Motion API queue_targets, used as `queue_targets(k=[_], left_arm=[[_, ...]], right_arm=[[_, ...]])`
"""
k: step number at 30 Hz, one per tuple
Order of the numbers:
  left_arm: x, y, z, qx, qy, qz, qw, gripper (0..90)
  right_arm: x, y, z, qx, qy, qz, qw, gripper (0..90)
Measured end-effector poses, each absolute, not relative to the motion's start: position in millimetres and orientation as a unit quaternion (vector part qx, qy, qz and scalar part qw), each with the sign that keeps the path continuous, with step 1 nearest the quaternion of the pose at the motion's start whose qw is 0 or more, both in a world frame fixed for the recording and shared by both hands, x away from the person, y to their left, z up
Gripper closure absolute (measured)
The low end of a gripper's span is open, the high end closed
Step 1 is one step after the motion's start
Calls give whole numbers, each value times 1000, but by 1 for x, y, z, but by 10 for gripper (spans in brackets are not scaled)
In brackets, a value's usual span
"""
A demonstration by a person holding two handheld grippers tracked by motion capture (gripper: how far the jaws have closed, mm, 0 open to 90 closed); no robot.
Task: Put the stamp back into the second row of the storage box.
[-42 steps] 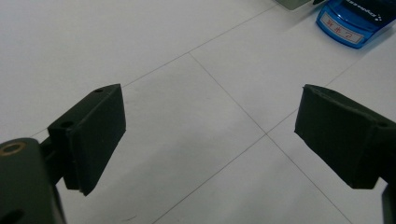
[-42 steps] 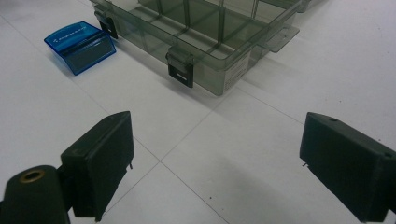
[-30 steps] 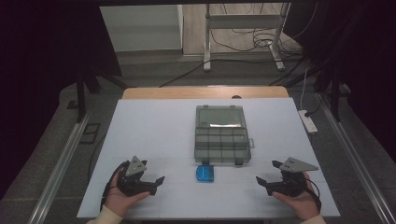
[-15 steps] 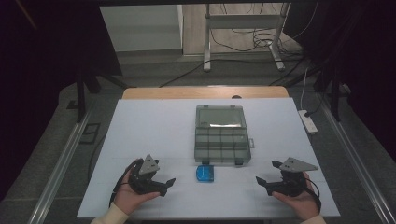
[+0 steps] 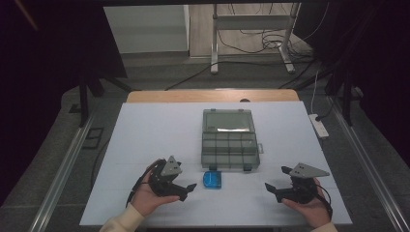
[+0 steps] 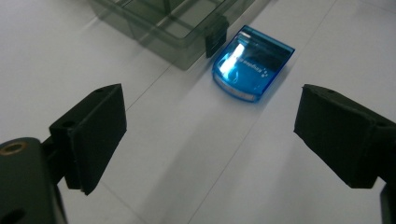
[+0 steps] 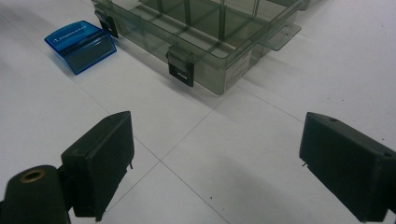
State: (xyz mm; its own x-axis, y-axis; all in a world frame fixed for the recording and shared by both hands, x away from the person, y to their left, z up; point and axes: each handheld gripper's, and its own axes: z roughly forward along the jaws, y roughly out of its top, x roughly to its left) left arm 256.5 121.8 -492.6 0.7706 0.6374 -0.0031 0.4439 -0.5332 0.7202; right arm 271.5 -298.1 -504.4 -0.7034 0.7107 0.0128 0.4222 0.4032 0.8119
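Small blue box lies beside closed organizer case.

We cannot read the white print on the small translucent blue plastic case; it is blurred. The top edge of the left gripper view cuts off the smoky grey clear-plastic compartment box at upper left, its contents unclear.

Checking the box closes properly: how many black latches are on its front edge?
2: one latch mid-front of the organizer box, the other latch at the corner beside the blue case. Other sides may hide more.
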Motion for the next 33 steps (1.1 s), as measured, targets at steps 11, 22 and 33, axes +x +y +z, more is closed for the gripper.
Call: queue_targets(k=[11, 22, 33], left_arm=[[266, 103, -490, 875, 300, 122, 360, 97], [273, 93, -489, 882, 289, 110, 357, 98], [278, 76, -486, 892, 271, 96, 348, 101]], right_arm=[[271, -298, -504, 346, 820, 422, 173, 104], [272, -299, -505, 348, 820, 420, 171, 105], [272, -299, -505, 350, 821, 418, 171, 105]])
